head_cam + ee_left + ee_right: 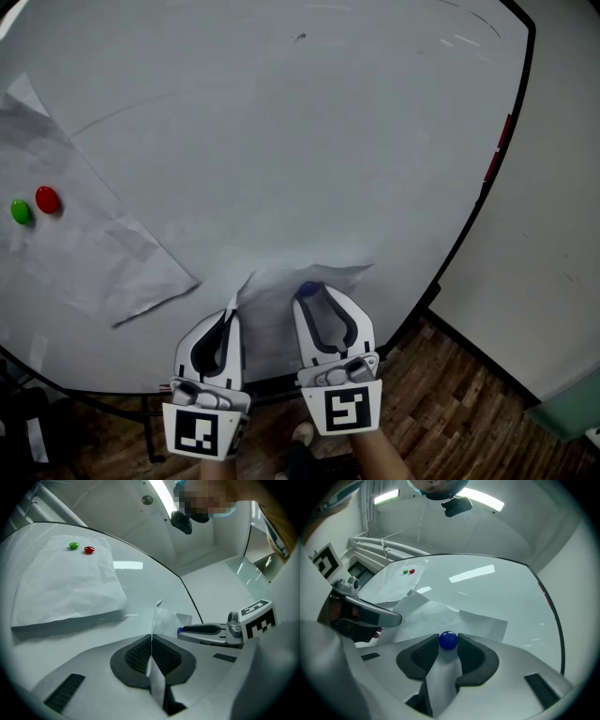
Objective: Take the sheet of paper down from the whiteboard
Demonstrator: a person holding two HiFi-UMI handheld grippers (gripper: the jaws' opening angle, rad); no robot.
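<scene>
A small creased sheet of paper lies against the whiteboard near its lower edge. My left gripper is shut on the sheet's left edge, and the paper stands thin between its pads. A blue round magnet sits on the sheet's right part. My right gripper is shut on that magnet, both pads touching it, with the paper spread just beyond. The two grippers are side by side, close together.
A larger sheet hangs at the board's left under a red magnet and a green magnet. The board's black rim curves down the right. Wooden floor lies below.
</scene>
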